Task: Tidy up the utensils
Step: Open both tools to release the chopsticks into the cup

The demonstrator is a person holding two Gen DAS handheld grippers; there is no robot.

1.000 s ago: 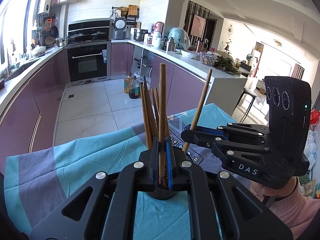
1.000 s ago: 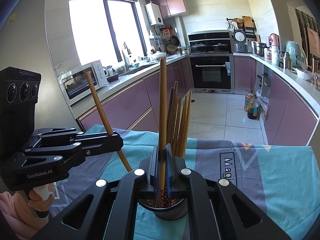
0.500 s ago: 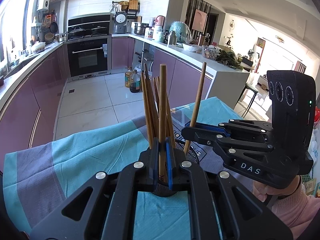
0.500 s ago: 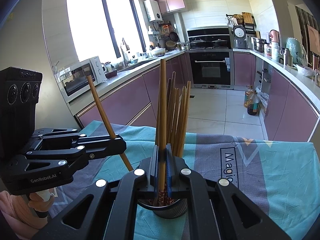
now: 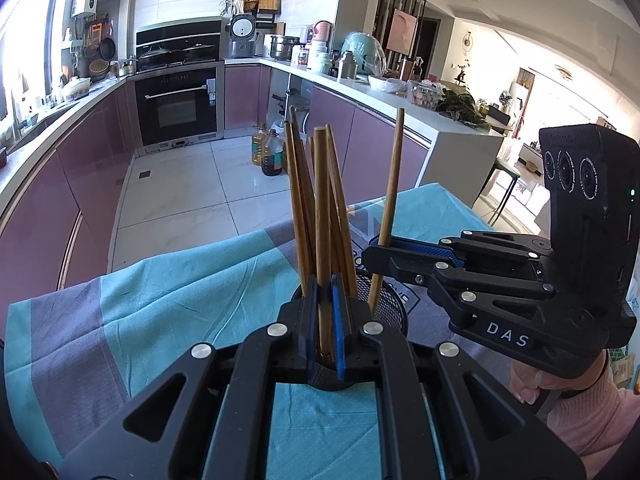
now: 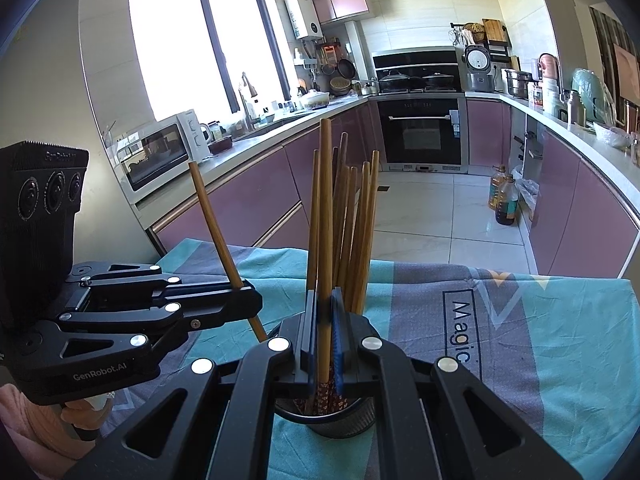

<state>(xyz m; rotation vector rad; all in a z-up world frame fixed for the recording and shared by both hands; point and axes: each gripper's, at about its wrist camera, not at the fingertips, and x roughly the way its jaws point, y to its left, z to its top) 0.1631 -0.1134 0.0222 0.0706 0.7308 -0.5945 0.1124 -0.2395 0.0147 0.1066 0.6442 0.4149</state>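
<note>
Chopsticks stand bundled in the black mesh holder (image 6: 340, 420) on the near part of the desk (image 6: 540, 360), so most of the sorting looks done; two are still in hand. Seen from the right wrist camera, the left gripper (image 6: 250, 304) sits at the left, clamped on one chopstick (image 6: 212, 220) that leans away to the upper left, its lower tip just beside the holder's rim (whether it is inside yet I cannot tell from this side). In the centre the right gripper (image 6: 325, 344) is clamped on an upright chopstick (image 6: 325, 220) whose patterned end already dips into the holder among the others (image 6: 356, 232). What seems left is to seat and let go of both. The desk wears a teal and grey cloth printed with lettering at the right. Beyond lies a kitchen: a bright window and microwave far left, purple cabinets, a built-in oven in the middle, cluttered counter and oil bottles on the tiled floor far right.
</note>
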